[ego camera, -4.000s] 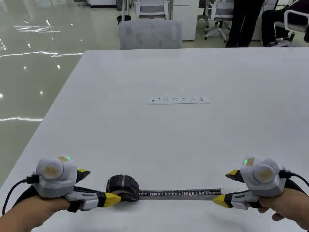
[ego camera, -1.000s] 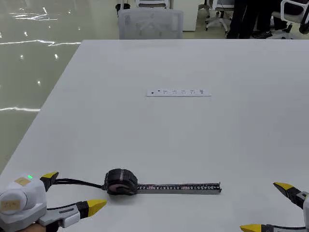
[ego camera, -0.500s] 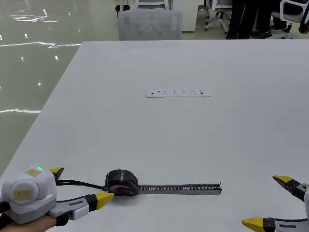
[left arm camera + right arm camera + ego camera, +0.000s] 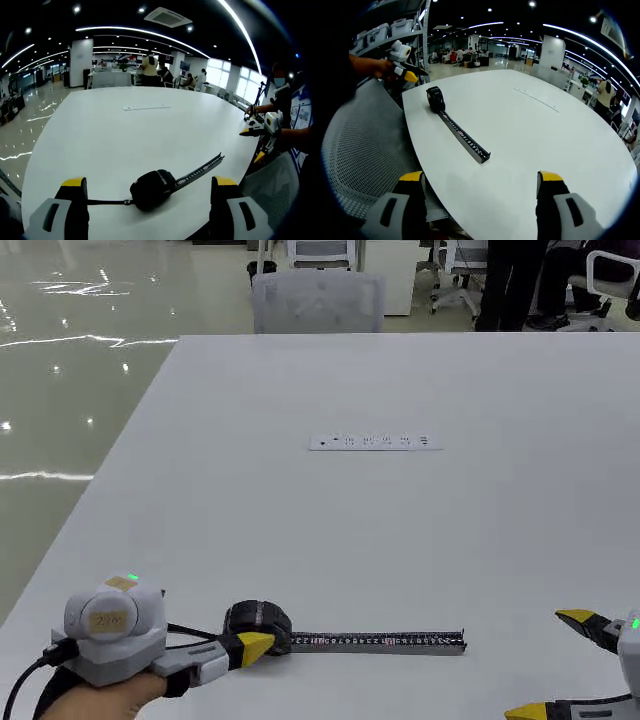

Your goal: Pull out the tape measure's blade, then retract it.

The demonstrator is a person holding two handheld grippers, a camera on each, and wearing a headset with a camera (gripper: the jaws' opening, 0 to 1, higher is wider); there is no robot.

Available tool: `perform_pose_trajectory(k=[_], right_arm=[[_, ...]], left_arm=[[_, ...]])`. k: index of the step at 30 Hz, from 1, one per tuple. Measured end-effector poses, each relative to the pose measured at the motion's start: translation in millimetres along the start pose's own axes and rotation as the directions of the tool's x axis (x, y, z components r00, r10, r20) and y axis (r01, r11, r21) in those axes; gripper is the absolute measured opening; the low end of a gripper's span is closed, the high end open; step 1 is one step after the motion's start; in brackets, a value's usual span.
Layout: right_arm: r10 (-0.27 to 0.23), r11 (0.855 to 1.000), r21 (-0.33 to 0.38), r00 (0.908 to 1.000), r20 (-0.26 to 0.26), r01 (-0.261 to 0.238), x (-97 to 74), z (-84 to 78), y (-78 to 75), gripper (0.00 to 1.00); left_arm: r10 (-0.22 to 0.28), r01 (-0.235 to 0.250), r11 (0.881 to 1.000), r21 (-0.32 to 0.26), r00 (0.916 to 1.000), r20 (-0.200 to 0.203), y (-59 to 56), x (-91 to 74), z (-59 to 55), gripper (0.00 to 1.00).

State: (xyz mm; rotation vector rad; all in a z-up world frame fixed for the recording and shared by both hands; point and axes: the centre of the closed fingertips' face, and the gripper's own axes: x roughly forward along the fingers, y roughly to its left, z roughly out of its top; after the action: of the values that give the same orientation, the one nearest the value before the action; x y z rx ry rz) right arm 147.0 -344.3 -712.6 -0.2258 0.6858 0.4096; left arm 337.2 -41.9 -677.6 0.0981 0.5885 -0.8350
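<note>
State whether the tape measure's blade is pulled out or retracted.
Pulled out: the blade lies extended from the case along the white table.
</note>
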Motion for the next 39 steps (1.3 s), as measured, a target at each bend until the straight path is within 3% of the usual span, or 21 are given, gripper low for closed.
perform_pose_trajectory(k=[3,7,10,15,17,22,25,27,30,32,35,36,39], right_arm=[[0.027,1.000,0.004,0.9995,-0.019,-0.027,2.6,0.9,2.9,0.92],[0.068,0.996,-0.053,0.9964,-0.050,-0.070,6.2,0.6,7.9,0.92],[0.098,0.991,-0.082,0.9921,-0.078,-0.105,8.0,0.7,12.9,0.92],[0.127,0.983,-0.124,0.9867,-0.102,-0.139,13.2,4.6,15.5,0.92],[0.141,0.976,-0.149,0.9833,-0.115,-0.157,16.6,7.5,15.3,0.91],[0.184,0.957,-0.196,0.9692,-0.163,-0.215,26.8,12.2,14.3,0.91],[0.221,0.939,-0.221,0.9536,-0.204,-0.265,33.3,11.9,15.0,0.88],[0.216,0.926,-0.262,0.9504,-0.224,-0.272,38.7,13.5,12.1,0.88],[0.239,0.914,-0.267,0.9380,-0.251,-0.304,45.4,14.5,10.7,0.87],[0.249,0.903,-0.280,0.9295,-0.272,-0.324,50.3,15.1,8.1,0.86],[0.256,0.892,-0.298,0.9242,-0.283,-0.339,58.1,18.5,3.7,0.83],[0.270,0.886,-0.294,0.9153,-0.299,-0.358,61.5,18.0,3.3,0.82],[0.308,0.854,-0.314,0.8891,-0.338,-0.415,67.3,15.9,6.7,0.71]], left_arm=[[-0.001,0.002,1.000,0.019,1.0000,-0.006,-7.8,6.1,-5.4,0.94],[0.006,-0.006,1.000,0.002,0.9991,-0.041,-11.3,10.7,-17.2,0.96],[0.032,-0.030,0.999,0.027,0.9970,-0.071,-9.1,13.1,-22.0,0.99],[0.041,-0.041,0.999,0.002,0.9962,-0.078,-12.5,14.7,-25.4,1.00],[0.061,-0.060,0.998,0.018,0.9957,-0.070,-12.3,18.8,-26.3,1.00],[0.081,-0.079,0.996,0.035,0.9947,-0.063,-17.1,30.1,-25.5,1.00],[0.069,-0.069,0.998,0.004,0.9961,-0.056,-21.5,39.5,-26.7,1.00],[0.047,-0.047,0.999,-0.002,0.9984,-0.032,-25.1,46.3,-27.9,1.00],[0.049,-0.050,0.999,-0.020,0.9969,-0.061,-23.1,50.9,-35.6,1.00],[0.073,-0.074,0.997,-0.019,0.9970,-0.025,-18.8,50.2,-26.9,1.00],[0.123,-0.123,0.992,0.002,0.9924,0.009,-8.3,51.0,-19.5,1.00],[0.127,-0.127,0.992,0.015,0.9915,0.030,-7.1,52.6,-16.3,1.00],[0.098,-0.097,0.995,-0.029,0.9950,0.019,-12.5,57.1,-22.1,1.00]])
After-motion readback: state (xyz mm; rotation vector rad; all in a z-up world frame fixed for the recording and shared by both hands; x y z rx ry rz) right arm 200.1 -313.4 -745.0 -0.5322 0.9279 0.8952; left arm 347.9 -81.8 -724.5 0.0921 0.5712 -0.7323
